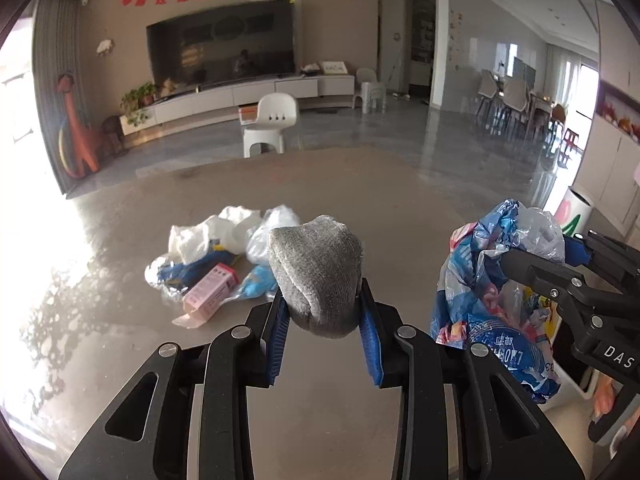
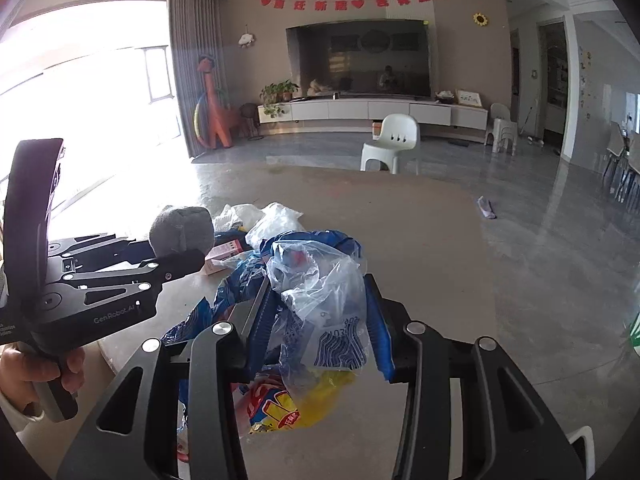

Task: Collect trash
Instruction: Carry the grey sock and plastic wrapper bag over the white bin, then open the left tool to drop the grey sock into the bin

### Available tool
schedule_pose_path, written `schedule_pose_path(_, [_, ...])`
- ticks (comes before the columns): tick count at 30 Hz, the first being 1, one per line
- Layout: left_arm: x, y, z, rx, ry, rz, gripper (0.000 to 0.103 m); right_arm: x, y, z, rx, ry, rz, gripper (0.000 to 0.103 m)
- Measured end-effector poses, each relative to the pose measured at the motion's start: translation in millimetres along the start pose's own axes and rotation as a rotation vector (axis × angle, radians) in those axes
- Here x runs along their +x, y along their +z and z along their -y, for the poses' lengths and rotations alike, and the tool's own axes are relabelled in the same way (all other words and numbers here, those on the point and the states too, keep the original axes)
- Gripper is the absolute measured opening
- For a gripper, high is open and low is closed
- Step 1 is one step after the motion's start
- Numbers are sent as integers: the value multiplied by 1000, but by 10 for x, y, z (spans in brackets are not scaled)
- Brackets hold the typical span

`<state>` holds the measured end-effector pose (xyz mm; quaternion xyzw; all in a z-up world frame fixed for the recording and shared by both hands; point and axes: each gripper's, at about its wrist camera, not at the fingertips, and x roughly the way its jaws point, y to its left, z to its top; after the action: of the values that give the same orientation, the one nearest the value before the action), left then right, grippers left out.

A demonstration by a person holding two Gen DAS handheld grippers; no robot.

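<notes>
My left gripper point(image 1: 323, 312) is shut on a grey sock point(image 1: 316, 272) and holds it above the table; it also shows in the right wrist view point(image 2: 182, 228). My right gripper point(image 2: 320, 320) is shut on a bundle of plastic wrappers and bags point(image 2: 316, 280), blue, clear and yellow; the bundle shows at the right of the left wrist view point(image 1: 496, 280). A pile of trash point(image 1: 216, 256) lies on the table ahead: white tissue, clear bag, blue wrapper and a pink box point(image 1: 210, 292).
The beige table point(image 1: 320, 184) ends at a far edge with a white chair point(image 1: 272, 120) behind it. A small purple item point(image 2: 487, 207) lies at the table's right edge. A white bin point(image 1: 576, 212) stands at the right.
</notes>
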<state>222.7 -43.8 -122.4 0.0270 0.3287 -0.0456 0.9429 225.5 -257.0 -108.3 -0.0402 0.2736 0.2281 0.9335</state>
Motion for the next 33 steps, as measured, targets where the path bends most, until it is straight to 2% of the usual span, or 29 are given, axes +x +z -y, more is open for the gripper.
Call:
schedule_pose_path(7, [-123,112,859,113,-137,24,32,-692,-194,499,67,-147,56,44])
schedule_pose_path(16, [-61,94,2266,237,-360,7,32,-1387,-609,1245,176,-358,76,44])
schedule_pose_path(24, [10,-8,3159,339,-465,-16,32,-1624,-976,1652,258,-471,63,44])
schedule_pose_path(33, [232,-155,3715,437,-516,-66,32,-1915,-1434,2045,314,-550,61,44])
